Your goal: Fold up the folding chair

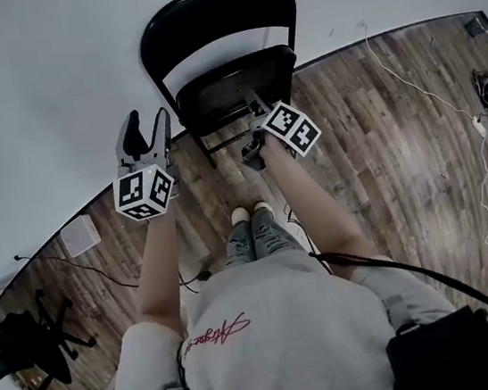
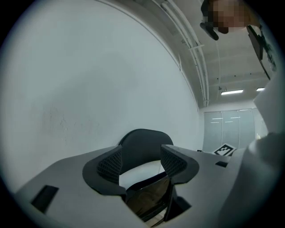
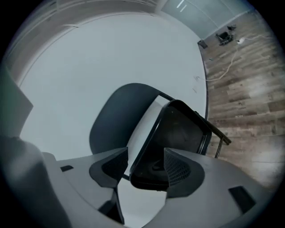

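Observation:
A black folding chair stands unfolded against the white wall, with its backrest (image 1: 217, 17) above its seat (image 1: 233, 87). My left gripper (image 1: 148, 126) is open and empty in the air, left of the chair and apart from it. In the left gripper view the backrest (image 2: 141, 144) and seat (image 2: 149, 200) show beyond the jaws of the left gripper (image 2: 140, 162). My right gripper (image 1: 254, 107) is at the seat's front edge. In the right gripper view the right gripper (image 3: 146, 164) stands open, with a corner of the seat (image 3: 178, 133) between its pads.
The wooden floor (image 1: 382, 152) runs right from the white wall (image 1: 33, 102). A white cable (image 1: 423, 92) trails across the floor at right. A small white box (image 1: 80, 234) and a black office-chair base (image 1: 30, 341) lie at left. The person's shoes (image 1: 251, 211) are just before the chair.

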A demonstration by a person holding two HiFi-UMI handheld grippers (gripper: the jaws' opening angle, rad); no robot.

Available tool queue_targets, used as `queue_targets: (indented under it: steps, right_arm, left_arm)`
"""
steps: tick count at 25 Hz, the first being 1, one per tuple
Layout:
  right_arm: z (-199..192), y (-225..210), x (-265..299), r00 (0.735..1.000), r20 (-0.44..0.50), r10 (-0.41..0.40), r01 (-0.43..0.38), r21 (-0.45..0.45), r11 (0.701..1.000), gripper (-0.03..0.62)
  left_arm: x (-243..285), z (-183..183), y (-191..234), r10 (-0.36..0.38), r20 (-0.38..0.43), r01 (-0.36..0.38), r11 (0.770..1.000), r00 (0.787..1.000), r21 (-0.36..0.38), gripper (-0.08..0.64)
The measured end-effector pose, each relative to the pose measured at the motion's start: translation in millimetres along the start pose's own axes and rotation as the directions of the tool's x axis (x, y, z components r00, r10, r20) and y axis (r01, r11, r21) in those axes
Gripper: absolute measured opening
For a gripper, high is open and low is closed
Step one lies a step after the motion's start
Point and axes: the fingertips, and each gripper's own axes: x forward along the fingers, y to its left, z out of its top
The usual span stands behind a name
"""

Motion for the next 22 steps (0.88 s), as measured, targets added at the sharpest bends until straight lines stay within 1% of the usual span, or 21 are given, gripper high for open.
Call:
queue_targets:
  steps: [1, 3, 5, 7, 9, 11, 13, 14, 15, 16, 18, 19, 21, 22]
  right_arm:
    - [-0.8, -7.7, 17.9, 0.999, -0.008, -0.034, 0.035, 0.035, 0.999, 0.235]
    - [-2.5, -20.0, 48.4, 0.995, -0.023, -0.092, 0.094, 0.094, 0.991, 0.235]
    - [-2.9, -24.6, 73.4, 0.991, -0.034, -0.129, 0.133, 0.141, 0.981, 0.235]
    - [-2.5, -24.7, 94.8, 0.987, -0.047, -0.151, 0.156, 0.160, 0.975, 0.236]
    - [-2.1, -25.1, 113.5, 0.984, -0.066, -0.167, 0.175, 0.149, 0.973, 0.236]
    - [-4.5, -25.6, 129.4, 0.981, -0.086, -0.174, 0.185, 0.139, 0.973, 0.236]
    - [-8.8, -23.4, 141.5, 0.983, -0.098, -0.156, 0.170, 0.158, 0.973, 0.235]
    - [-10.3, -20.5, 145.5, 0.986, -0.095, -0.134, 0.149, 0.175, 0.973, 0.218]
    - [-10.8, -17.0, 148.1, 0.990, -0.084, -0.113, 0.127, 0.198, 0.972, 0.147]
    - [-10.4, -14.6, 149.6, 0.993, -0.067, -0.100, 0.113, 0.225, 0.968, 0.116]
    - [-8.9, -13.1, 149.9, 0.996, -0.018, -0.087, 0.089, 0.273, 0.958, 0.115]
    - [-8.7, -13.1, 149.0, 0.997, 0.015, -0.071, 0.064, 0.287, 0.956, 0.115]
    - [-8.7, -14.3, 145.9, 0.997, 0.079, -0.023, -0.003, 0.319, 0.948, 0.115]
    - [-8.7, -15.4, 144.2, 0.995, 0.103, 0.001, -0.036, 0.347, 0.937, 0.109]
  left_arm:
    - [2.1, -4.8, -0.1, 0.003, -0.015, -0.003, 1.000, 1.000, 0.010, 0.262]
    - [11.6, -24.4, 2.6, -0.003, -0.083, 0.005, 1.000, 0.997, 0.024, 0.265]
    - [25.8, -46.0, 13.8, 0.003, -0.163, 0.002, 0.999, 0.987, 0.035, 0.272]
    - [37.3, -58.8, 26.7, 0.030, -0.211, -0.020, 0.999, 0.977, 0.048, 0.282]
    - [40.0, -60.7, 30.8, 0.050, -0.213, -0.040, 0.998, 0.976, 0.051, 0.285]
    - [31.9, -59.3, 29.8, 0.066, -0.192, -0.061, 0.998, 0.979, 0.030, 0.285]
    - [15.6, -62.1, 29.0, 0.085, -0.182, -0.088, 0.996, 0.980, -0.013, 0.285]
    - [5.4, -65.5, 28.0, 0.091, -0.185, -0.099, 0.995, 0.979, -0.033, 0.285]
    - [-5.0, -69.4, 26.7, 0.092, -0.193, -0.103, 0.994, 0.977, -0.046, 0.285]
    - [-14.8, -73.3, 25.2, 0.090, -0.204, -0.103, 0.993, 0.975, -0.052, 0.285]
    - [-32.1, -79.5, 23.4, 0.087, -0.223, -0.101, 0.993, 0.971, -0.056, 0.285]
    - [-40.0, -81.6, 22.8, 0.088, -0.229, -0.104, 0.993, 0.970, -0.062, 0.285]
    - [-52.8, -84.0, 21.1, 0.089, -0.234, -0.109, 0.991, 0.968, -0.075, 0.285]
    - [-57.2, -84.4, 19.7, 0.085, -0.235, -0.106, 0.991, 0.968, -0.076, 0.285]
